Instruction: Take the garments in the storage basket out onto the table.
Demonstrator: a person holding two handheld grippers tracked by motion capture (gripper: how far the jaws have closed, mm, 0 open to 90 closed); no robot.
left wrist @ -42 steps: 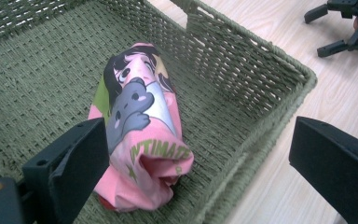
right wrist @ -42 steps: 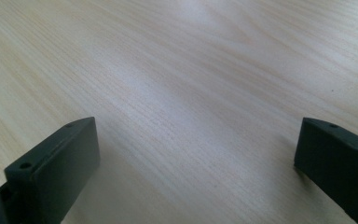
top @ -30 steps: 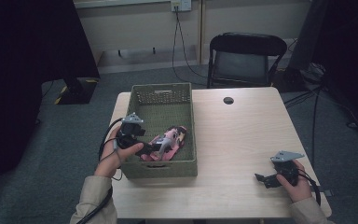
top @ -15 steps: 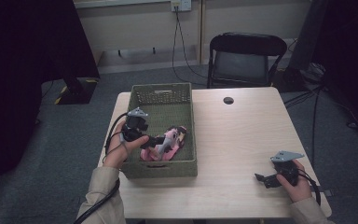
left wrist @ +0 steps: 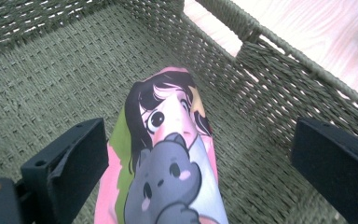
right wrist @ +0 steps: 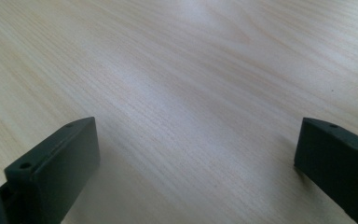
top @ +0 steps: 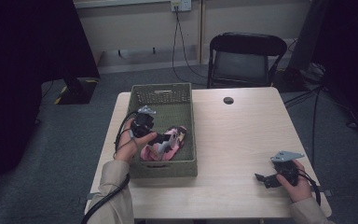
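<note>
Left gripper view, left tongs (left wrist: 200, 154) wide apart astride printed pouch (left wrist: 168, 154), right tongs (right wrist: 198, 154) wide, empty.

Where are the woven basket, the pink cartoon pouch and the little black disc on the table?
woven basket (top: 142, 170), high view, near wall.
pink cartoon pouch (left wrist: 168, 121), left gripper view, printed face.
black disc (top: 228, 100), high view, its middle.

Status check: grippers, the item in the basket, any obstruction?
Left hand-held gripper open, straddling pink pouch in basket. Right hand-held gripper open, idle over bare table. Basket wall close beside pouch.
</note>
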